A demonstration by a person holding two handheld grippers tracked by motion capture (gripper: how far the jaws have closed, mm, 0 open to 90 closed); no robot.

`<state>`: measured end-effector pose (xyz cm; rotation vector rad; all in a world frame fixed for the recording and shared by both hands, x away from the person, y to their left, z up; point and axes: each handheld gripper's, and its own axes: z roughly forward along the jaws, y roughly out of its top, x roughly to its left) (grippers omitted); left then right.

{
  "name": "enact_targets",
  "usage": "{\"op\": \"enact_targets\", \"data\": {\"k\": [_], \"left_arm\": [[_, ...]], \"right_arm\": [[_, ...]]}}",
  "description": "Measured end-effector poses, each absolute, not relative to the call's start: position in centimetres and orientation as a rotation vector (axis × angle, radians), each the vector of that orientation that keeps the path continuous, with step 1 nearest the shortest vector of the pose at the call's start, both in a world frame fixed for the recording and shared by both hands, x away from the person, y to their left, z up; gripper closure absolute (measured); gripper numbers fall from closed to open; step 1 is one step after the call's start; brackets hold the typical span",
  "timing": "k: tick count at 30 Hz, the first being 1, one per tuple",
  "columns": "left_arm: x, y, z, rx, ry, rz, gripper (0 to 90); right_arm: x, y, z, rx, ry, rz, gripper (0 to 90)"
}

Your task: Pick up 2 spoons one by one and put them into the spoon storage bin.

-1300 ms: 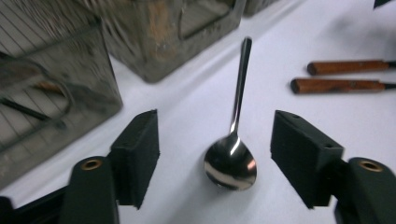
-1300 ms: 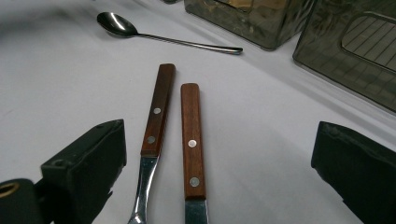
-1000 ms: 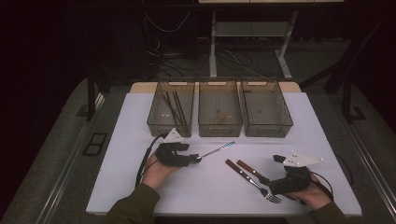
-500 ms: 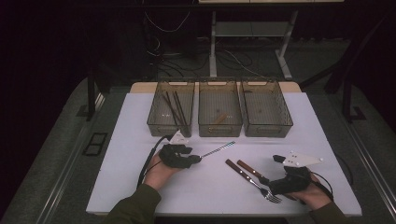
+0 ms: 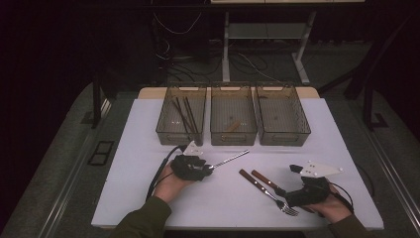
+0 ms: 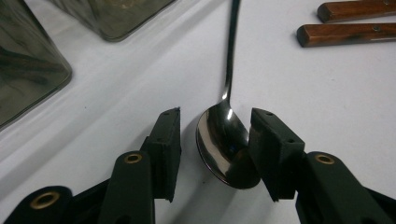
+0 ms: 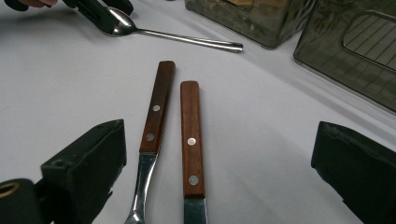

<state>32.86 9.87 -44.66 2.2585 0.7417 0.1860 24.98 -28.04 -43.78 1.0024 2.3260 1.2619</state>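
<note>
Up at the far edge of the white table (image 5: 148,198) sit three smoky, see-through plastic bins in a row, each a rounded-corner rectangle: the left bin (image 5: 163,130) holds several dark thin sticks laid lengthwise, the middle bin (image 5: 218,135) holds a short brown piece lying aslant, and the right bin (image 5: 297,130) shows only small specks that I cannot make out. Nearer my side, my left gripper (image 6: 215,140) has its black, blocky jaws at a middling gap and has just been closing; the polished steel bowl of the spoon (image 6: 223,144) lies between the pads, one pad at its rim and the other a little off it, so I am not pressing it yet. Its slim, glossy handle runs away toward the middle bin. My right gripper (image 7: 219,158) rests near the near right corner with jaws spread wide, holding nothing; between them lie a fork (image 7: 156,107) and a knife (image 7: 190,130), side by side, both with flat reddish-brown wooden handles set with bright metal rivets
</note>
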Motion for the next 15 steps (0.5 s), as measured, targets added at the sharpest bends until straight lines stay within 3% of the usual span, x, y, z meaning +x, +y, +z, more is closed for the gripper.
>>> {"op": "enact_targets", "data": {"k": [15], "left_arm": [[32.40, 9.47, -44.49, 2.291, 0.690, 0.224, 66.4]], "right_arm": [[24.97, -28.03, -43.77, 1.002, 2.326, 1.260, 3.5]]}}
